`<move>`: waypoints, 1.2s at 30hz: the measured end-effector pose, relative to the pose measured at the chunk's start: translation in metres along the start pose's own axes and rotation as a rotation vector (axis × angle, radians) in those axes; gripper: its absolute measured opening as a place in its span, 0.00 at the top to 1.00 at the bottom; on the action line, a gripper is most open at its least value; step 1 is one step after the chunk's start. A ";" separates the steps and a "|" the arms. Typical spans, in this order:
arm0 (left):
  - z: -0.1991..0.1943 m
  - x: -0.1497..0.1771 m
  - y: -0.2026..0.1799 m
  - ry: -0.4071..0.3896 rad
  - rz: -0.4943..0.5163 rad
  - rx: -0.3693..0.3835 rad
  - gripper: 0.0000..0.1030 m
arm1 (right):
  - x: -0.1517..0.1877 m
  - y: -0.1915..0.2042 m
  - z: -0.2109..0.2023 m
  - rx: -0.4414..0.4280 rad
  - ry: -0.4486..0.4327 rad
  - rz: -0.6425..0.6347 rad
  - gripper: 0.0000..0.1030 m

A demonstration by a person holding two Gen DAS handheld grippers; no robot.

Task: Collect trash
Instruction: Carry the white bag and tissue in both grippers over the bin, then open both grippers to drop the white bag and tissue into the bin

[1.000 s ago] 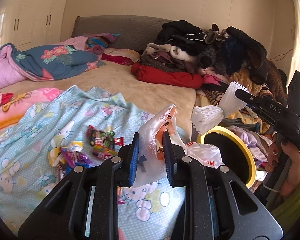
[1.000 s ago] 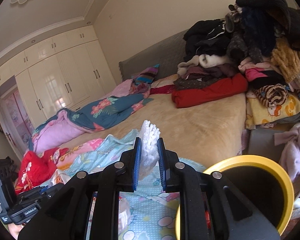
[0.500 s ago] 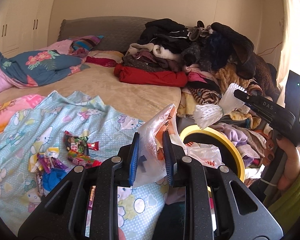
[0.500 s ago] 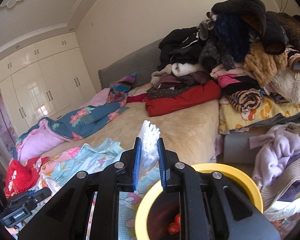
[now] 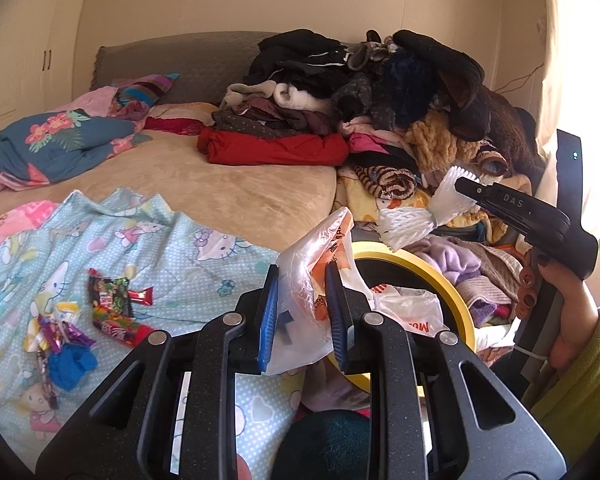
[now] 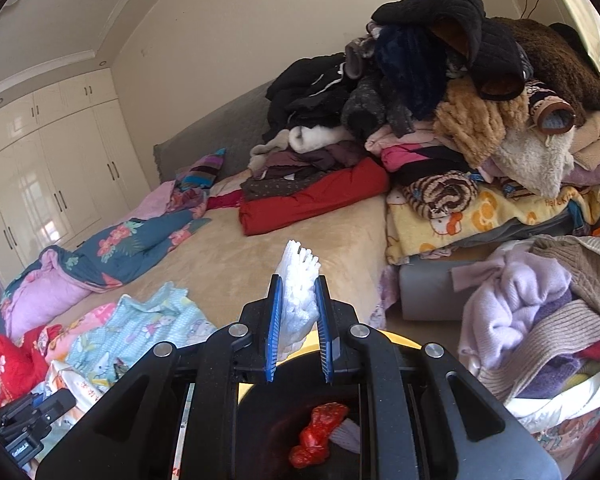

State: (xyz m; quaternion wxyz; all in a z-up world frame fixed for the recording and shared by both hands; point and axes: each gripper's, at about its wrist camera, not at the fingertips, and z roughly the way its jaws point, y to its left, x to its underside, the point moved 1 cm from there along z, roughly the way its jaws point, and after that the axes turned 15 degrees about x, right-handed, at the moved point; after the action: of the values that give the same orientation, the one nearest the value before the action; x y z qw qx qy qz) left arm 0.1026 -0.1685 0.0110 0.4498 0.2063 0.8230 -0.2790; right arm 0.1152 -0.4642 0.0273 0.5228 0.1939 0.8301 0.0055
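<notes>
My left gripper [image 5: 302, 314] is shut on a crumpled clear plastic bag [image 5: 312, 280] with orange print, held at the near rim of the yellow-rimmed bin [image 5: 456, 300]. My right gripper [image 6: 298, 328] is shut on a white foam net [image 6: 298, 280] and holds it above the bin [image 6: 400, 342]; it also shows in the left wrist view [image 5: 466, 192] with the foam net [image 5: 412, 220] hanging over the bin. Red trash [image 6: 318, 432] lies inside the bin. Candy wrappers [image 5: 112, 304] and a blue scrap [image 5: 70, 364] lie on the Hello Kitty blanket [image 5: 188, 248].
A tall pile of clothes [image 5: 380, 100] fills the right side of the bed. A red folded garment [image 5: 272, 148] and a floral quilt [image 5: 56, 140] lie on the beige sheet. More clothes [image 6: 540, 300] are heaped beside the bin. White wardrobes [image 6: 40, 168] stand at the left.
Both grippers have moved right toward the bin with their loads still held. The right gripper now looks down into the bin, where red trash shows.
</notes>
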 end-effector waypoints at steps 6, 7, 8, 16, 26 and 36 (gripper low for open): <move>0.021 0.007 -0.014 0.029 0.031 0.018 0.84 | 0.004 -0.014 0.008 0.037 0.016 0.008 0.84; 0.025 0.009 -0.017 0.033 0.040 0.020 0.84 | 0.005 -0.015 0.010 0.043 0.019 0.006 0.84; 0.028 0.010 -0.019 0.038 0.046 0.021 0.84 | 0.006 -0.016 0.011 0.048 0.023 0.004 0.84; 0.050 0.021 -0.034 0.079 0.080 0.036 0.84 | 0.013 -0.023 0.024 0.084 0.060 -0.008 0.84; 0.074 0.033 -0.041 0.133 0.095 0.055 0.83 | 0.020 -0.032 0.038 0.096 0.108 -0.003 0.83; 0.082 0.039 -0.036 0.128 0.043 0.088 0.50 | 0.023 -0.037 0.044 0.090 0.119 0.017 0.60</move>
State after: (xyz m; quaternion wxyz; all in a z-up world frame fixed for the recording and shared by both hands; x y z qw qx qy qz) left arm 0.1132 -0.2454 -0.0489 0.3926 0.2610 0.8324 -0.2914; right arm 0.1338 -0.4993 -0.0201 0.4632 0.2233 0.8575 -0.0158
